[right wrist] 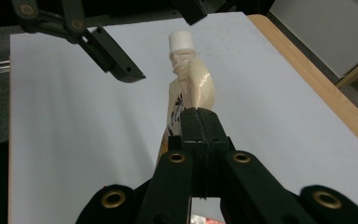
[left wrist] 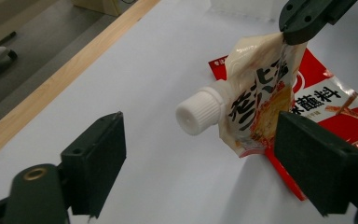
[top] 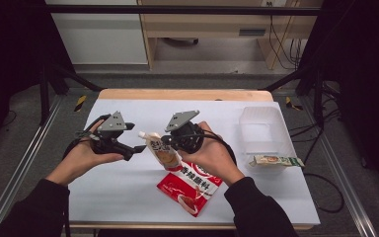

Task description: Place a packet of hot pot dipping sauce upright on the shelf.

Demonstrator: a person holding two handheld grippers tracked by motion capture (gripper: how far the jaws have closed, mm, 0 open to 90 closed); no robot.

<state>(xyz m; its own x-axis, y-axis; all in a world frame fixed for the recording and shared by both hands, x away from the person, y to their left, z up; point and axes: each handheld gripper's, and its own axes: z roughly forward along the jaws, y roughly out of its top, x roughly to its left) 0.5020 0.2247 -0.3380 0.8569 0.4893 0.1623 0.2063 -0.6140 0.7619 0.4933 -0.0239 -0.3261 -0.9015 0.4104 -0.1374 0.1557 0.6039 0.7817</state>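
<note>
A cream spout pouch (top: 162, 150) with a white screw cap (left wrist: 198, 112) hangs tilted above the white table, cap toward the left. My right gripper (right wrist: 198, 116) is shut on the pouch's (right wrist: 198, 86) upper edge, away from the spout. My left gripper (left wrist: 199, 137) stands open in front of the cap, one jaw on each side of it and neither touching it. In the high view the left gripper (top: 137, 144) sits just left of the pouch and the right gripper (top: 168, 142) just behind it. A red sauce packet (top: 190, 186) lies flat beneath the pouch.
A clear plastic box (top: 262, 129) stands at the right of the white table top (top: 128, 187). A small pale packet (top: 275, 160) lies in front of it near the right edge. The table's wooden far edge (top: 185, 94) runs behind.
</note>
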